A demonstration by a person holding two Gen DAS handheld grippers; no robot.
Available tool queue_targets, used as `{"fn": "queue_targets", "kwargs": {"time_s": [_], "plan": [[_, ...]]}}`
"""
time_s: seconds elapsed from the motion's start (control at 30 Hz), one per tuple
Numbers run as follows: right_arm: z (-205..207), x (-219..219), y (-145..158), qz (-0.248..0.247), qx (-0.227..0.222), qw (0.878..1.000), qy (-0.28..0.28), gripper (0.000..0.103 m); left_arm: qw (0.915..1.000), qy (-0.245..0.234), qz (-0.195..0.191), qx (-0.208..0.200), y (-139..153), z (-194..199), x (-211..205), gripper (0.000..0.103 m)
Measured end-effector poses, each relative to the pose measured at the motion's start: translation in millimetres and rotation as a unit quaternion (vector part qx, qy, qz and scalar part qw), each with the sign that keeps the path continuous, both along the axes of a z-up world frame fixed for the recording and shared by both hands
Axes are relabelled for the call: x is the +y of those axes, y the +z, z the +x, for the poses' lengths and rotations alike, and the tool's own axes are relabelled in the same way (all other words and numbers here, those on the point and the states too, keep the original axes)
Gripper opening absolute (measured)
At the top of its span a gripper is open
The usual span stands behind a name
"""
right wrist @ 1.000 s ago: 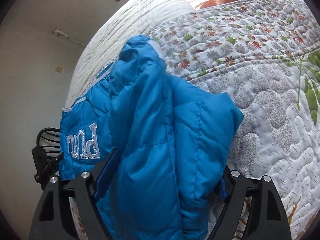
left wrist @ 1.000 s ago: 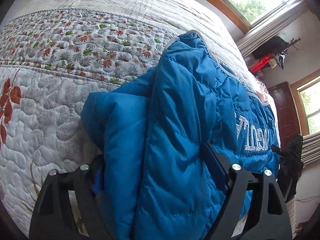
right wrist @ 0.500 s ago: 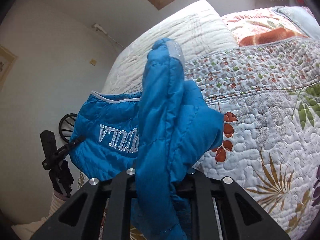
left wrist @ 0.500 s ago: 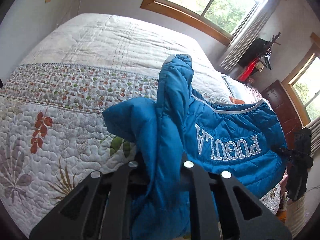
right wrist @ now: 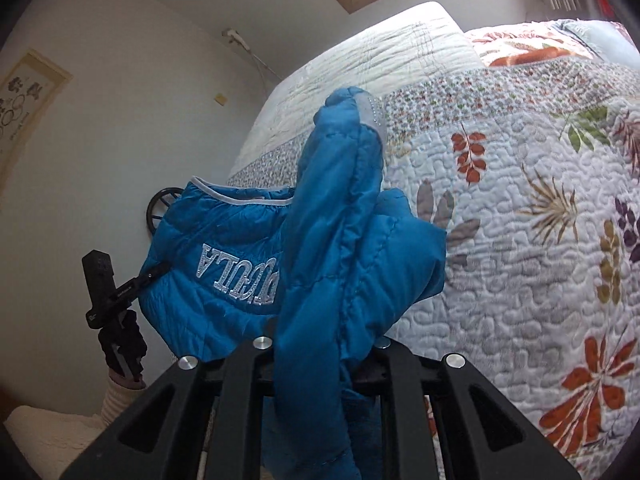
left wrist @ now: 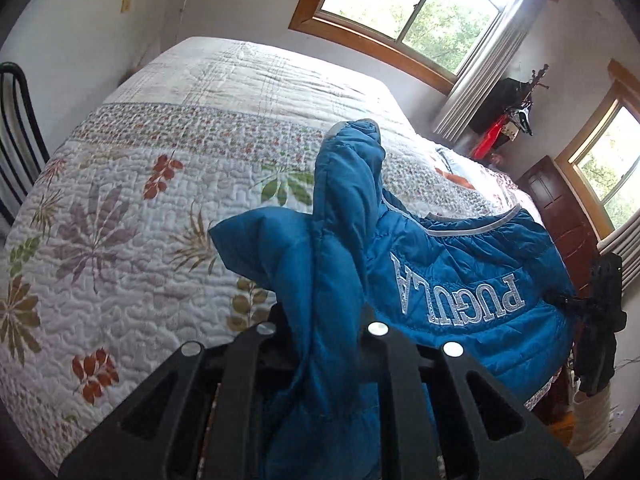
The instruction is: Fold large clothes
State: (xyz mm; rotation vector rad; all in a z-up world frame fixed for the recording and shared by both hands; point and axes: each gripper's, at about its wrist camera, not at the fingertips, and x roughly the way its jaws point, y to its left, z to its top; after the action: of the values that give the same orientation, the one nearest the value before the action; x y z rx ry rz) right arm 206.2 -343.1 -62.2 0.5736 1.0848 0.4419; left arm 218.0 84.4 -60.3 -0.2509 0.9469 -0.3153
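Observation:
A blue quilted puffer jacket (left wrist: 460,276) with silver lettering hangs in the air above the quilted bed (left wrist: 132,216). My left gripper (left wrist: 324,332) is shut on a bunched fold of the jacket at one side. A sleeve (left wrist: 352,160) with a grey cuff stands up over the fold. In the right wrist view my right gripper (right wrist: 320,344) is shut on the jacket (right wrist: 224,248) at its other side, with the other sleeve (right wrist: 352,140) rising above it. The jacket's body is stretched between the two grippers, and the other gripper shows at its far edge in each view.
The bed's floral quilt (right wrist: 540,240) spreads below and ahead. A black chair (left wrist: 16,128) stands at the left edge of the left wrist view. Windows (left wrist: 408,4) with curtains line the far wall. A dark wooden door (left wrist: 560,208) is at the right.
Both grippers closed on the jacket's sides, then lifted it off the bed and pulled back. The lettering now shows stretched between them, and more of the quilt is uncovered.

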Motion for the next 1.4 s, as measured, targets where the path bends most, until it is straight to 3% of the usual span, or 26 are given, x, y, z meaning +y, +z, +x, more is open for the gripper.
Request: {"fn": "queue_targets", "kwargs": {"time_s": [0.17,0.27,0.37,0.43,0.5,0.67,0.73,0.8,0.9,1.03,1.1,1.27,1.4], "plan": [[-20,12,-54,-0.011,0.047,0.999,-0.015,0.015,0.9982,0.023,0.024,0.050,-65,-24,17,0.014],[-26,12,-86,-0.043,0.075,0.996,-0.029,0.017,0.9956,0.034,0.040,0.078,-110,-31,25,0.018],[-34,0,-120,-0.014,0.104,0.993,-0.054,0.021,0.9950,0.037,0.017,0.091,-143,-35,37,0.028],[-38,-5,-136,-0.003,0.106,0.992,-0.062,0.025,0.9954,0.037,-0.004,0.089,-156,-36,44,0.033],[-42,-8,-147,0.010,0.103,0.992,-0.071,0.027,0.9965,0.032,-0.002,0.078,-164,-36,44,0.040],[-45,-14,-157,0.032,0.102,0.991,-0.085,0.029,0.9959,0.039,-0.005,0.081,-164,-37,41,0.042],[-49,-18,-152,0.026,0.107,0.990,-0.087,0.036,0.9939,0.046,-0.020,0.098,-161,-34,45,0.044],[-52,-22,-141,0.000,0.106,0.990,-0.089,0.042,0.9923,0.054,-0.027,0.108,-151,-34,52,0.045],[-64,-29,-116,-0.037,0.107,0.989,-0.096,0.050,0.9941,0.060,-0.016,0.089,-127,-41,63,0.052],[-71,-33,-76,-0.134,0.083,0.982,-0.106,0.050,0.9937,0.099,0.024,0.048,-93,-51,81,0.049],[-68,-29,-55,-0.153,0.055,0.982,-0.101,0.050,0.9929,0.112,0.030,0.027,-75,-52,84,0.048],[-26,24,-35,-0.185,0.012,0.982,-0.028,0.048,0.9984,0.053,-0.013,0.014,-56,-29,48,0.048],[17,72,-56,-0.207,0.022,0.978,0.022,0.046,0.9992,-0.003,0.021,0.034,-74,0,-6,0.048]]}}
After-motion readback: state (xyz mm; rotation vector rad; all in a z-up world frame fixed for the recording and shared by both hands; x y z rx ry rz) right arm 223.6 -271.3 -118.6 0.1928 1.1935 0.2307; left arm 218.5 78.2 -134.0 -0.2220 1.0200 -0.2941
